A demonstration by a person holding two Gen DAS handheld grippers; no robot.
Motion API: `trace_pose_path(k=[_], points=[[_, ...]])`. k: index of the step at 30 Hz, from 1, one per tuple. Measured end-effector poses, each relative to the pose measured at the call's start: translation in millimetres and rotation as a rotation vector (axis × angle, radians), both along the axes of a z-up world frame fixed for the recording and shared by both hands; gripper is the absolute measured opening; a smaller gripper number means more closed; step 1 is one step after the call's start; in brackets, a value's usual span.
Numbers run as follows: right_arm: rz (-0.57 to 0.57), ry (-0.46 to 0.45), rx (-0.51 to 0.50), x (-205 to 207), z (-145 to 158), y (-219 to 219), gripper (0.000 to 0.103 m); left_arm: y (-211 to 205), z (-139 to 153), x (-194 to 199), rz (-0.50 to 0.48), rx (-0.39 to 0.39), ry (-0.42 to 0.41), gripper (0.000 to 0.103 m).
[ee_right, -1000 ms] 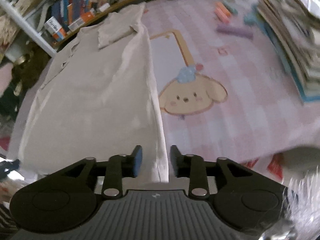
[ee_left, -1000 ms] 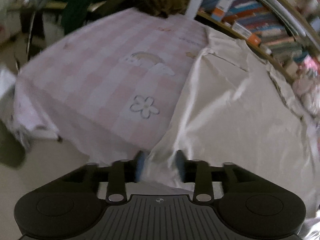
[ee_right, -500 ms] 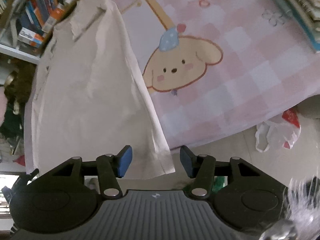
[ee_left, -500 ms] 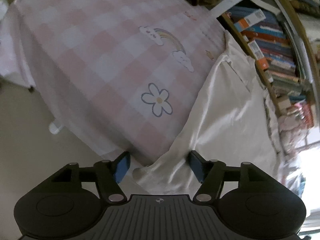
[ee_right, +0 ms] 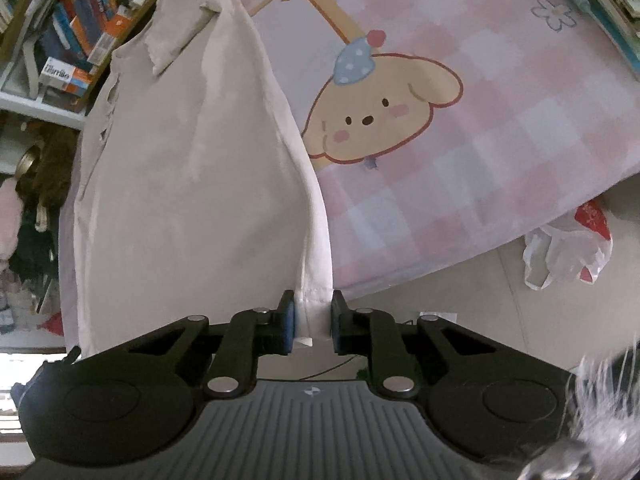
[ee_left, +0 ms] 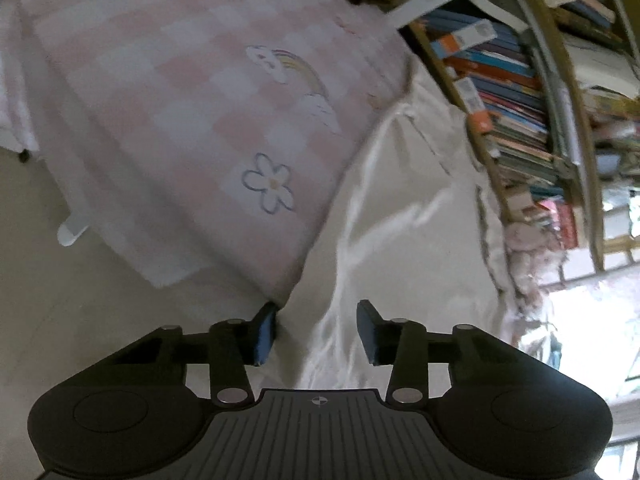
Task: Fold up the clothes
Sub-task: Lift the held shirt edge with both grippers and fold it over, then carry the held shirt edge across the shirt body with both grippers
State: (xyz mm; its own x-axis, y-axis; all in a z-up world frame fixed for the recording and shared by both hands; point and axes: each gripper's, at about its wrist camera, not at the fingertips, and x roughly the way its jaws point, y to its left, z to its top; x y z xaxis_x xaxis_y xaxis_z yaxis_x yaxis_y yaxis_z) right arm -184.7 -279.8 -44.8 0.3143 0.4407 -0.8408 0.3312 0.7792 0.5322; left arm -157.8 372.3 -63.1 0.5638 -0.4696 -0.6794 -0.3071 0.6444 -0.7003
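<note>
Pink checked bedsheet (ee_right: 500,128) carries the cream shirt (ee_right: 188,184), lying lengthwise with its near hem hanging off the near edge.

Half a second ago both grippers were spread.

Now right gripper (ee_right: 313,322) is closing onto the hem corner. Left gripper (ee_left: 316,330) is closing around the other corner, pads not yet touching.

Likely prelude to lifting the hem.

The cream, collared cotton shirt (ee_right: 180,184) lay lengthwise on the bed, collar at the far end, its hem corner overhanging the near edge.
</note>
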Motion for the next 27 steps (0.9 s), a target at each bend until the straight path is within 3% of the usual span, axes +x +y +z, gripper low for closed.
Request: trace_pose_path(k=[8, 16, 18, 22, 27], points=[[-0.012, 0.050, 0.011, 12, -6, 7, 0.029, 2, -10, 4, -0.008, -0.002, 0.032, 0.040], [-0.040, 0.110, 0.067, 24, -17, 4, 0.040, 2, -13, 3, -0.020, 0.018, 0.069, 0.022], [-0.022, 0.107, 0.068, 24, -16, 3, 0.039, 2, -11, 3, -0.032, 0.025, 0.066, 0.018], [0.015, 0.074, 0.083, 19, -8, 2, 0.011, 0, -5, 1, -0.062, 0.045, 0.053, 0.009], [0.034, 0.016, 0.031, 4, 5, 2, 0.009, -3, 5, 0, -0.102, 0.047, 0.023, 0.005]])
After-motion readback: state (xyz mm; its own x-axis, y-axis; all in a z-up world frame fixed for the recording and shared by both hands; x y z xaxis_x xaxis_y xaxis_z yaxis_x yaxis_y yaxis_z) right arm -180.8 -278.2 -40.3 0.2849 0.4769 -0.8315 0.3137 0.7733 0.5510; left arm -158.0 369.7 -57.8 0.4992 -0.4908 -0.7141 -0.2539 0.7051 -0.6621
